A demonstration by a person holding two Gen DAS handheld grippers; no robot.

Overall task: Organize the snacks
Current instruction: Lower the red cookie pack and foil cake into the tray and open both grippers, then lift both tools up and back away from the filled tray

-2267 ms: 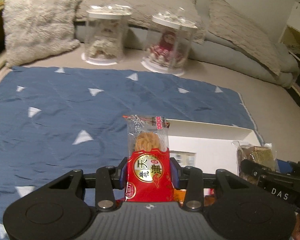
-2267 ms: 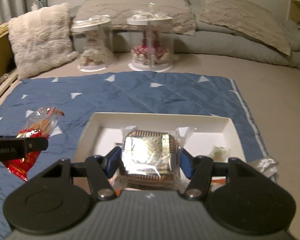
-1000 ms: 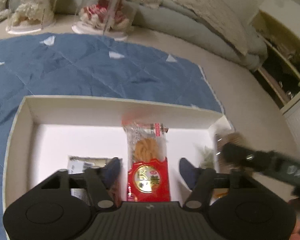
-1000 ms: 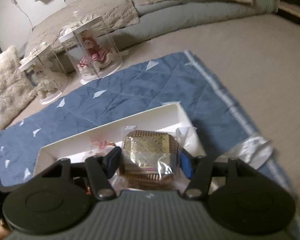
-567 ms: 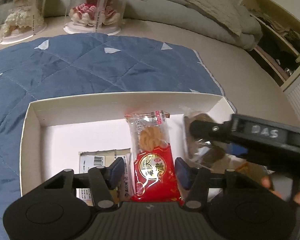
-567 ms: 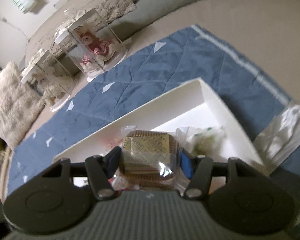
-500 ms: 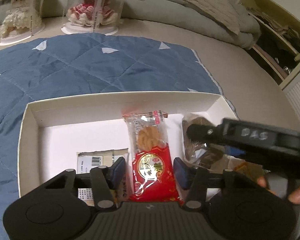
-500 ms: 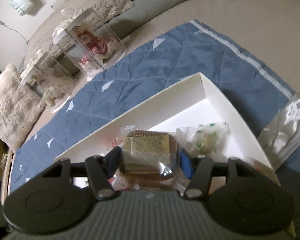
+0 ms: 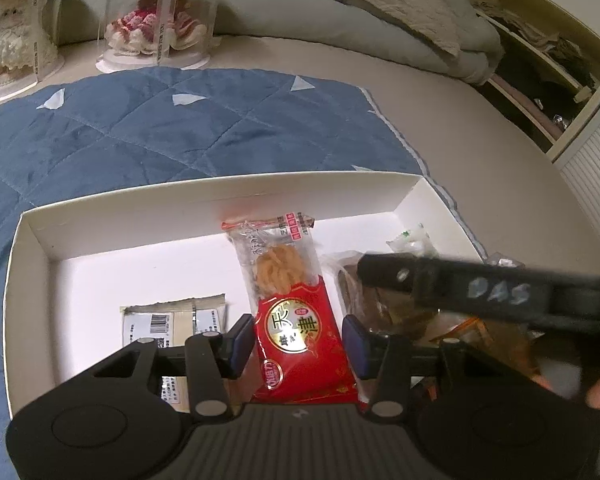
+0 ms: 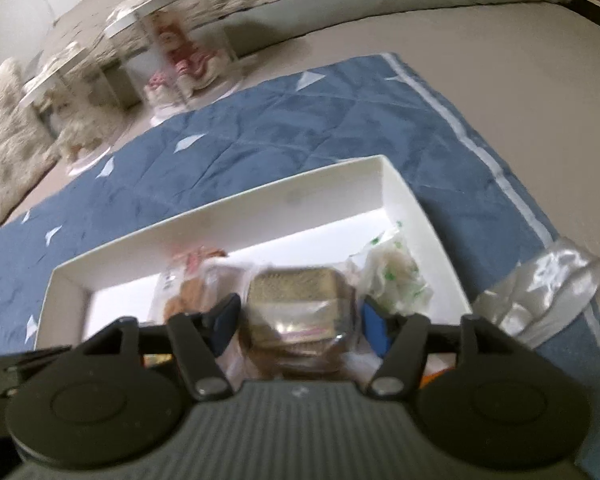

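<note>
A white cardboard box lies on a blue quilt. My left gripper is open over it, and the red snack packet lies on the box floor between its pads, which stand apart from it. My right gripper is open too. The clear-wrapped brown biscuit pack lies in the box between its fingers, and also shows in the left wrist view under the right gripper's arm. The box also shows in the right wrist view.
A flat beige packet and a green-and-white wrapped snack lie in the box. A crumpled clear wrapper lies outside it on the right. Two clear doll cases stand beyond the quilt, with pillows behind.
Both grippers moved over the box and lowered. The left jaws have opened and let go of the red packet. The right jaws have opened off the biscuit pack in the last half second.
</note>
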